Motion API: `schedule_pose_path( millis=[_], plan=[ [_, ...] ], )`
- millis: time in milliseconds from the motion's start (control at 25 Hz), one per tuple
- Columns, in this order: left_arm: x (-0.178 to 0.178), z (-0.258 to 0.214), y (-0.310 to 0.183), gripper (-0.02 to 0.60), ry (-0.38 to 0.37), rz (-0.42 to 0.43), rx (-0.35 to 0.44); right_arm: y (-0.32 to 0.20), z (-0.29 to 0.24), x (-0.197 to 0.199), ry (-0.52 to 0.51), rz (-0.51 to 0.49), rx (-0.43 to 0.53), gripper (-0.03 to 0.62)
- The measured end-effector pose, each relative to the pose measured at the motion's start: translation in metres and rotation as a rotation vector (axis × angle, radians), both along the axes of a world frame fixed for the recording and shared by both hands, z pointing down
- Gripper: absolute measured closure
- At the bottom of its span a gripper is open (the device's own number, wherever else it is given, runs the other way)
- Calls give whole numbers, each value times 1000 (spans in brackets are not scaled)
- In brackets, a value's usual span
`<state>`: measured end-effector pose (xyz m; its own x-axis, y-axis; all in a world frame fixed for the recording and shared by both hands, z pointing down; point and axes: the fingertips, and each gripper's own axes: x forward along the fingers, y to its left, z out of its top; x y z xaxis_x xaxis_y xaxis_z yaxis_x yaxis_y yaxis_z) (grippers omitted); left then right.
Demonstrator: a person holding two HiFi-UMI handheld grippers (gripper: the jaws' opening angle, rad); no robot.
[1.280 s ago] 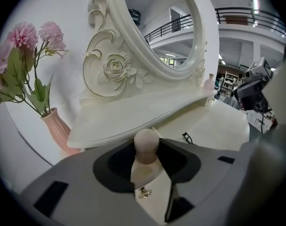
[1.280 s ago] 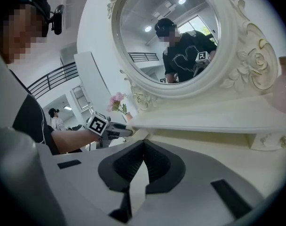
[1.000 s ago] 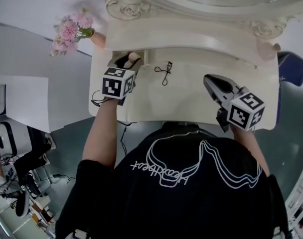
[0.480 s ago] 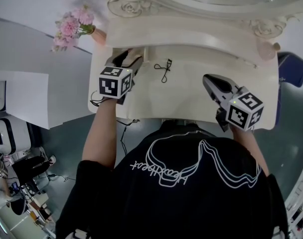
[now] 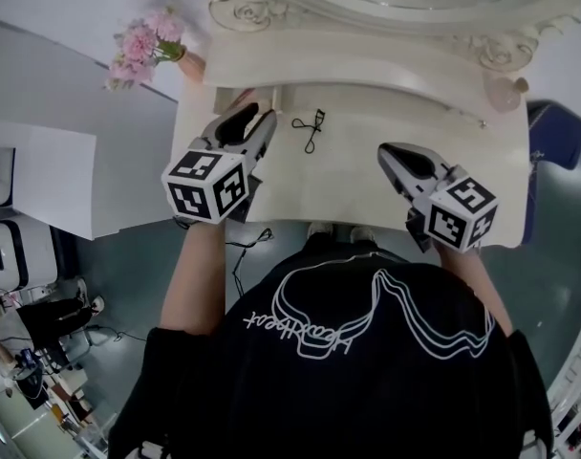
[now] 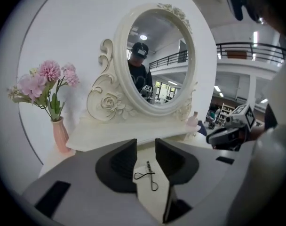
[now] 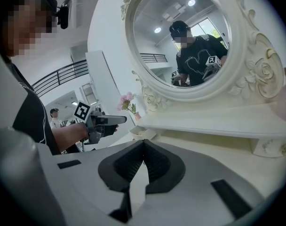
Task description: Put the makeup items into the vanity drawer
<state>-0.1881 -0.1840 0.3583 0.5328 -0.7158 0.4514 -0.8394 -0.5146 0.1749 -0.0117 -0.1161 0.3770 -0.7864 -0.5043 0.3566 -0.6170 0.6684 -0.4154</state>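
Black wire eyelash curler [image 5: 310, 132] waits on the cream counter [image 5: 367, 113]. The left claw [image 5: 255, 118] has just lifted clear, jaws narrowing yet apart, seemingly empty, so the curler looks next. The right claw [image 5: 388, 153] is pressed together, empty.

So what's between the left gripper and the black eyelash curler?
Only bare cream vanity top, by the head view, up to the eyelash curler. The left gripper is empty, its jaws just closing partway.

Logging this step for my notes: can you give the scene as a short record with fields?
surface: cream vanity top
makeup item: eyelash curler, lying loose on the top
left tool: jaws apart, just been closing, nothing between them
right tool: jaws together, empty
far left: pink flowers in a vase
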Motion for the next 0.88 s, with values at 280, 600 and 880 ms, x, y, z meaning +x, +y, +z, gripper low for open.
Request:
schedule_pose_path(
  millis=[280,600,880],
  plan=[
    [36,-39,41,576,209,10,12,7,-18,5,-78,1,26,588],
    [70,-25,67,577,170,87,14,16,-17,15,-92,6,15,588],
    [97,-17,71,445,169,209,30,22,-7,29,-96,31,-3,588]
  ],
)
